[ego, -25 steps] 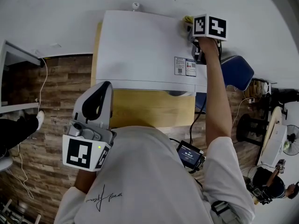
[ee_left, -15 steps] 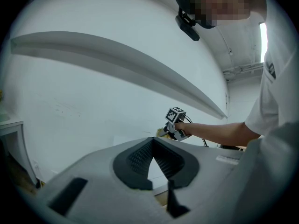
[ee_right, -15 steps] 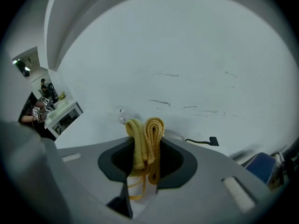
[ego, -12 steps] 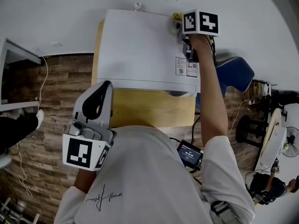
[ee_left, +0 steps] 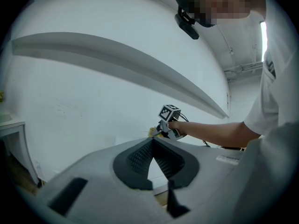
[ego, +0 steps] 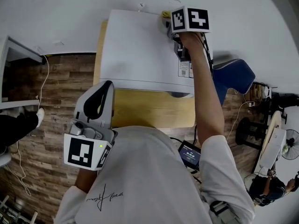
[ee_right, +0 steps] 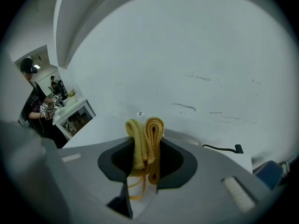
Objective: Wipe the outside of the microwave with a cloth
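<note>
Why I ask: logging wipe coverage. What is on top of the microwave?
The right gripper holds a yellow cloth at the rear right corner of the microwave top; printed labels sit near the front right. The surface beneath cloth, gripper and forearm is covered, so unseen.

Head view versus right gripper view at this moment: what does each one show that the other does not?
Only the head view: the left hand-held gripper held by the person's chest; the wooden table under the microwave; the plank floor. Only the right gripper view: the right hand-held gripper with its jaws clamped on the folded yellow cloth, and a black cable beyond the microwave's back edge. Both: the white microwave top, a bit of the cloth, the blue chair.
</note>
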The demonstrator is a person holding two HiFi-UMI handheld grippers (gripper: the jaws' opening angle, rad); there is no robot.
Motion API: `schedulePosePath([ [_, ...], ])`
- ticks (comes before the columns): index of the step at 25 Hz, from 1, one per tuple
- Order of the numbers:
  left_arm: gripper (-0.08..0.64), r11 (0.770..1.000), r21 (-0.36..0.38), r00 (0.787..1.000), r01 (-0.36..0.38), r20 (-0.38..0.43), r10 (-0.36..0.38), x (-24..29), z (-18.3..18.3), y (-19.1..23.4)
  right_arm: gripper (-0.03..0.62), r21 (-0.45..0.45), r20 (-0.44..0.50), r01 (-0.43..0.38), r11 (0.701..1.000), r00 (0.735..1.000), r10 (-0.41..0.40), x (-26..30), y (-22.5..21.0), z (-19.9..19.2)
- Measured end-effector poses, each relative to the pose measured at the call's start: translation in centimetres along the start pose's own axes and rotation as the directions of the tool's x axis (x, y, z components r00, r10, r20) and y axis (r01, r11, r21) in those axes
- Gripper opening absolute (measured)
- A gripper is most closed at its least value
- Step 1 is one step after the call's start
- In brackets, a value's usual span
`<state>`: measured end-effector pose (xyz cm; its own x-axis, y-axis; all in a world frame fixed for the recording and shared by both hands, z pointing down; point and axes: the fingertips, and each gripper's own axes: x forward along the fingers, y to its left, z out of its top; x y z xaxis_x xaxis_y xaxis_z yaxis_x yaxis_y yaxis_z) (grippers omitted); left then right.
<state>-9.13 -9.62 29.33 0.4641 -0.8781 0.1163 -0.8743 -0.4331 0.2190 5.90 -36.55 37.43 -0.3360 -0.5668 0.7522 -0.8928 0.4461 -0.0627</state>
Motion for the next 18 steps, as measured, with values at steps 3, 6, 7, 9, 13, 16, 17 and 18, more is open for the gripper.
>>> schedulePosePath([
  [3,-0.006,1.000,0.000,1.000,-0.001,-0.002,0.001,0.0,-0.1,0.1,0.117,0.000,-0.002,-0.032,0.999,0.999,0.032,0.5,1.3,0.4],
  [6,-0.006,1.000,-0.002,1.000,-0.009,0.000,0.009,-0.2,0.0,0.5,0.117,-0.016,-0.001,-0.053,0.998,0.999,0.053,1.1,2.9,0.9],
  [7,-0.006,1.000,-0.002,1.000,-0.012,0.001,0.012,-0.3,0.0,0.6,0.117,-0.023,-0.002,-0.058,0.998,0.998,0.058,1.3,3.5,1.0],
  [9,-0.006,1.000,-0.003,1.000,-0.020,0.004,0.020,-0.6,0.1,0.7,0.117,-0.036,-0.004,-0.071,0.997,0.997,0.071,1.6,4.6,1.3],
  [13,-0.006,1.000,-0.002,0.999,-0.031,0.008,0.031,-1.0,0.3,0.9,0.117,-0.056,-0.003,-0.101,0.993,0.995,0.101,2.1,6.8,1.8],
  [16,-0.006,0.999,-0.004,0.999,-0.038,0.009,0.038,-1.1,0.3,1.3,0.117,-0.070,-0.002,-0.115,0.991,0.993,0.115,2.6,8.1,2.2],
  [17,-0.006,0.999,-0.005,0.999,-0.040,0.009,0.040,-1.1,0.4,1.4,0.117,-0.073,-0.002,-0.119,0.990,0.993,0.119,2.8,8.4,2.4],
  [18,-0.006,0.999,-0.005,0.999,-0.042,0.009,0.042,-1.2,0.4,1.5,0.117,-0.075,-0.002,-0.123,0.989,0.992,0.124,2.9,8.8,2.5],
])
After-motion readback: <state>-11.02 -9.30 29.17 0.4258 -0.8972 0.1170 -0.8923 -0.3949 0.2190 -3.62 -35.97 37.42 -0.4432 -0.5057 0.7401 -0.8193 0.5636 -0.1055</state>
